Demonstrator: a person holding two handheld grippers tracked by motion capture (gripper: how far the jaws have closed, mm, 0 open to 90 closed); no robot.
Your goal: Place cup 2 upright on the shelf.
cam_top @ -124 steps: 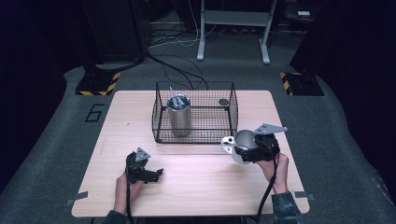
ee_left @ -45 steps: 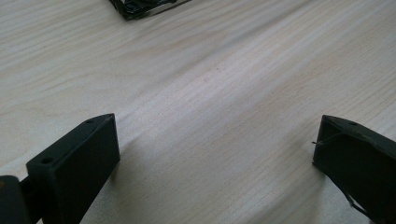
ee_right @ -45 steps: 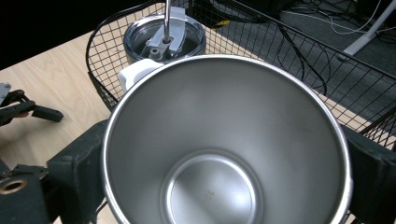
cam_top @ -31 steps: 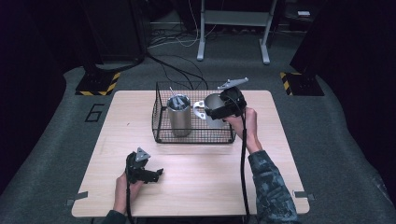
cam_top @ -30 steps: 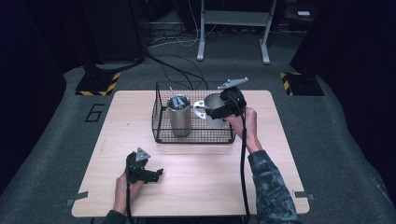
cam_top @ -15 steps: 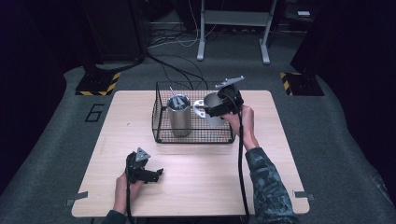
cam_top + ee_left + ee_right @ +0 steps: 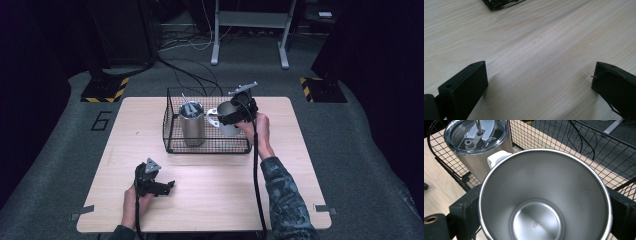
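Right gripper view, steel mug [image 7: 544, 202] clamped between right gripper [image 7: 541, 215] jaws, inside wire basket [image 7: 574, 147], left gripper [image 7: 539, 82] apart.

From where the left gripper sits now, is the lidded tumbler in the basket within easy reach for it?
Probably not without a detour. The left gripper rests open, low on the table's near side, and the wire basket's front wall stands between it and the tumbler. It would have to rise and come in over the rim.
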